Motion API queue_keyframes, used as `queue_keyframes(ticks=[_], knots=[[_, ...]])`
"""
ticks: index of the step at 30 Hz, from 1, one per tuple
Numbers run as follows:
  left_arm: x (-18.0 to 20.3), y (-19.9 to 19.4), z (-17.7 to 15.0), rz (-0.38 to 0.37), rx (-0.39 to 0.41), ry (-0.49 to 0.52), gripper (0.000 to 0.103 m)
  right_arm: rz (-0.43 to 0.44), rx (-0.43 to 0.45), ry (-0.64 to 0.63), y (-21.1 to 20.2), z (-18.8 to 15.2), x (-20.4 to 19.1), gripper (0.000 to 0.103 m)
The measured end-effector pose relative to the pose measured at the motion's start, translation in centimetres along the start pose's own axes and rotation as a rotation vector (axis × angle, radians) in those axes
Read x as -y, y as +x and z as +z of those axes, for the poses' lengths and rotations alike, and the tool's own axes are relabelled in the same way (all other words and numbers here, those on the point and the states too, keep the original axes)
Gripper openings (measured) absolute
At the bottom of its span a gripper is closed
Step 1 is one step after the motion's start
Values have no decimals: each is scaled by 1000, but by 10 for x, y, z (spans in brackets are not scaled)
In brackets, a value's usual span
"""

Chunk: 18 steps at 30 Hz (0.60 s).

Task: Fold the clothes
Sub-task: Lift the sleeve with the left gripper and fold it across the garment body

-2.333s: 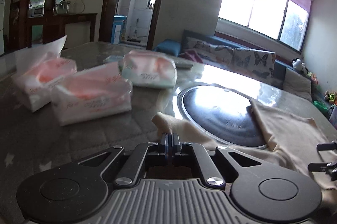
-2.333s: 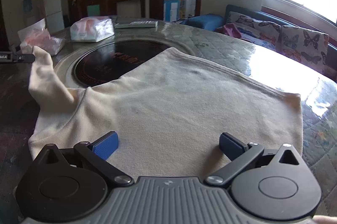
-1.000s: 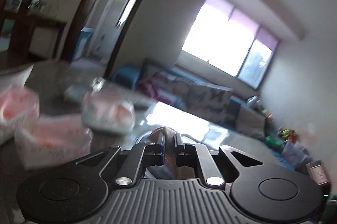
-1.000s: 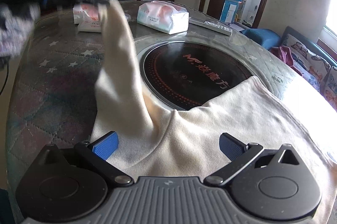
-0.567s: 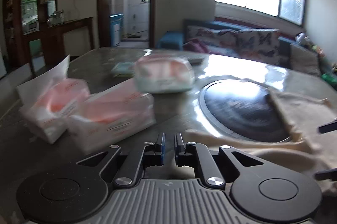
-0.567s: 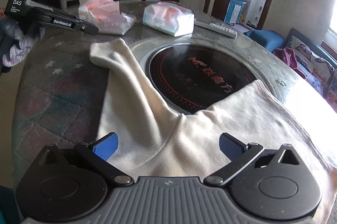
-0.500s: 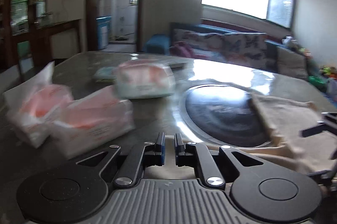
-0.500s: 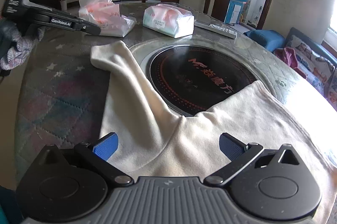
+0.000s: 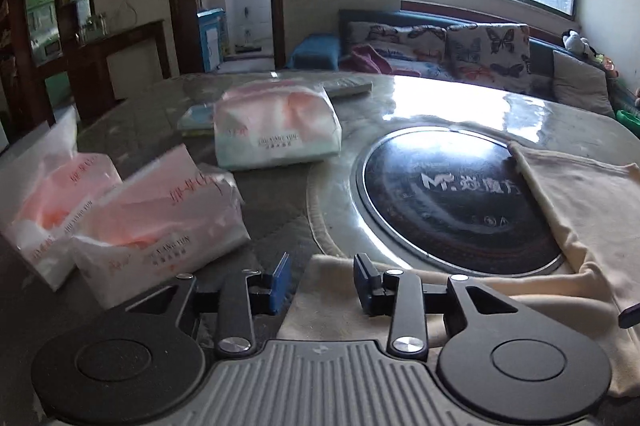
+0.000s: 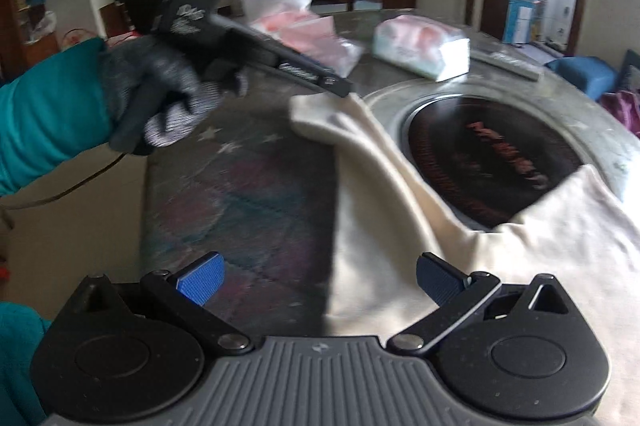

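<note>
Bare tabletop (image 10: 248, 202) beside sleeve (image 10: 360, 146); tissue packs (image 9: 160, 218) crowding beyond.

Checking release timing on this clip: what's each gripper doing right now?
Left gripper: open, jaws just been opening, cream sleeve lying loose between them.
Right gripper: open wide, holding nothing.

Both wrist views look low across the table (image 9: 460, 98); sharing its cooktop (image 9: 452, 202).
</note>
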<state>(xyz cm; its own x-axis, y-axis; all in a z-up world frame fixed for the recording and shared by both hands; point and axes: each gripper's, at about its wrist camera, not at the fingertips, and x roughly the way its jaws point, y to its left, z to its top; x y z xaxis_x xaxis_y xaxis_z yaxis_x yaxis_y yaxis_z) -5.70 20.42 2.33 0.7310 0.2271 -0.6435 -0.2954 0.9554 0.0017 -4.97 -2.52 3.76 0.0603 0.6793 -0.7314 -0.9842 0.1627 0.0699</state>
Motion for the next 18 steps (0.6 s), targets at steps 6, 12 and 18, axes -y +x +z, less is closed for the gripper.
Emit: queue_keyframes(ticks=[6,12,18], knots=[[6,12,10,-36,-3,48,6,18,-30,4,15,-4,-8,103],[27,12,37,3,83,180,6,83,-30,-28,13,-9,-21,103],[38,31,36,31,22,255,11,127,-24,-69,13,-9,-35,103]])
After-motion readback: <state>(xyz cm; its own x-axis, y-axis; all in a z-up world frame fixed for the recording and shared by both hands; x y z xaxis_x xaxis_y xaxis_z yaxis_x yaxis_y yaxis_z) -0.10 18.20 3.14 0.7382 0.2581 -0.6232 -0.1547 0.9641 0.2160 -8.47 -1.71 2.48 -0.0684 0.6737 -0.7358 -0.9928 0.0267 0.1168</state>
